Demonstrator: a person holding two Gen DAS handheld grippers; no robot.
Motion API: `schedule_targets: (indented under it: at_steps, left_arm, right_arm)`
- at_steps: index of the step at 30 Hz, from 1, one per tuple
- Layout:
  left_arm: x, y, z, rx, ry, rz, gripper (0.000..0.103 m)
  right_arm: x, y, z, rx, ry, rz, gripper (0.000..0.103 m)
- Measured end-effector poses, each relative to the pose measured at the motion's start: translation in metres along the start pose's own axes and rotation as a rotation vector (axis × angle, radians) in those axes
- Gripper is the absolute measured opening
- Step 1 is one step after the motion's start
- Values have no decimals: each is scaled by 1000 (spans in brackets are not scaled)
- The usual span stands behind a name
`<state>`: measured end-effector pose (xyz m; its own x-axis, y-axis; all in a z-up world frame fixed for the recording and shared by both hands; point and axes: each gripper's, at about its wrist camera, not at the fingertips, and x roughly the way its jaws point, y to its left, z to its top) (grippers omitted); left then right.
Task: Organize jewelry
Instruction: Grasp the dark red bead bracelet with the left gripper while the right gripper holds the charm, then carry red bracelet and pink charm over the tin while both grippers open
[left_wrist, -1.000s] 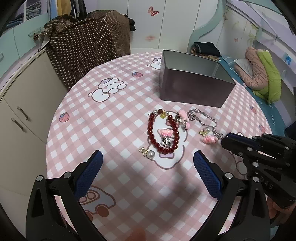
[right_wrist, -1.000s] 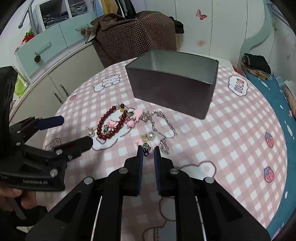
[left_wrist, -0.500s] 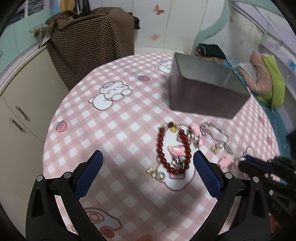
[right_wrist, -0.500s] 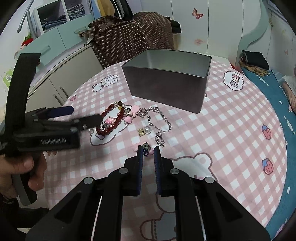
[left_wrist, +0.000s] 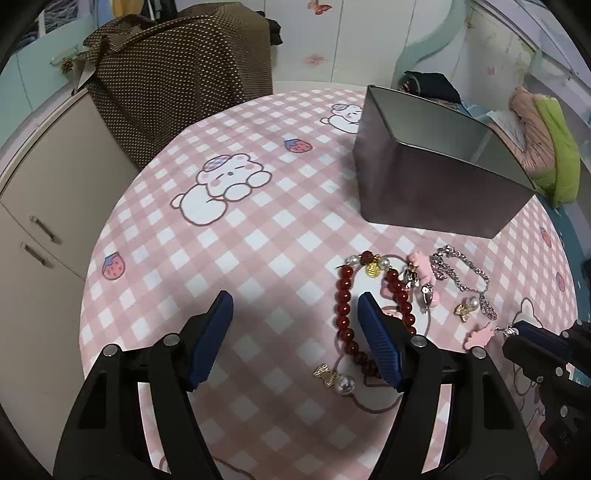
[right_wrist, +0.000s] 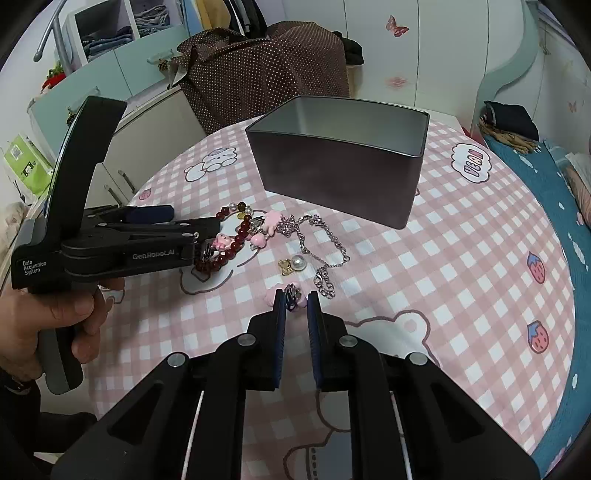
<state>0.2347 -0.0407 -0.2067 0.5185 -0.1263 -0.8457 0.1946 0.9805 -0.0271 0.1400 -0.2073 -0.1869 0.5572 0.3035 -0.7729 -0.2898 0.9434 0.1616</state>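
Covering the round table is one pink checked cloth (left_wrist: 258, 236) printed with bears and strawberries, the largest thing we see. Far on it stands one grey metal tin (right_wrist: 343, 177), open at the top; we see nothing inside it from either view.

Next come our two grippers. Our left gripper (left_wrist: 295, 339) hangs over the near part of the jewelry pile with its jaws closing; one blue pad sits inside the loop of the bracelet and the other over bare cloth to the left, and the pads press on nothing that we can make out. Our right gripper (right_wrist: 295, 301) is down at the near edge of the pile, jaws narrow, pinched on one pink clip (right_wrist: 291, 295) whose metal part sits between the pads.

The jewelry lies in one loose pile just near the tin, all of it on the cloth. We count one dark red bead bracelet (left_wrist: 345, 314), one silver chain (right_wrist: 325, 243), and two pearl earrings with gold charms (left_wrist: 345, 384), one near the bracelet and one (right_wrist: 297, 263) beside the chain. Small pink charms (right_wrist: 271, 221) cluster between bracelet and chain; we cannot count them surely.
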Motion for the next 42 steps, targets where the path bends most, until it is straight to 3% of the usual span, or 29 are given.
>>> schedule_targets:
  at_steps: [1, 3, 5, 6, 12, 30, 42]
  left_arm:
    - [0, -1, 0, 12, -2, 0, 67]
    - [-1, -4, 0, 40, -11, -9, 50]
    - [-3, -8, 1, 68, -5, -48, 11]
    - [-4, -7, 1, 67, 4, -81, 7]
    - [-10, 3, -2, 29, -9, -153, 7]
    - [-60, -4, 10, 64, -114, -189, 8]
    - [-93, -13, 31, 117, -183, -203, 8]
  right_arm:
    - [0, 0, 0, 2, 1, 0, 10]
    - [0, 1, 0, 4, 1, -1, 10]
    - [0, 1, 0, 9, -1, 0, 10]
    - [0, 1, 0, 11, -2, 1, 10]
    - [-3, 2, 5, 12, -12, 2, 10]
    - [-25, 0, 20, -4, -57, -20, 10]
    - [-43, 4, 54, -44, -127, -36, 10]
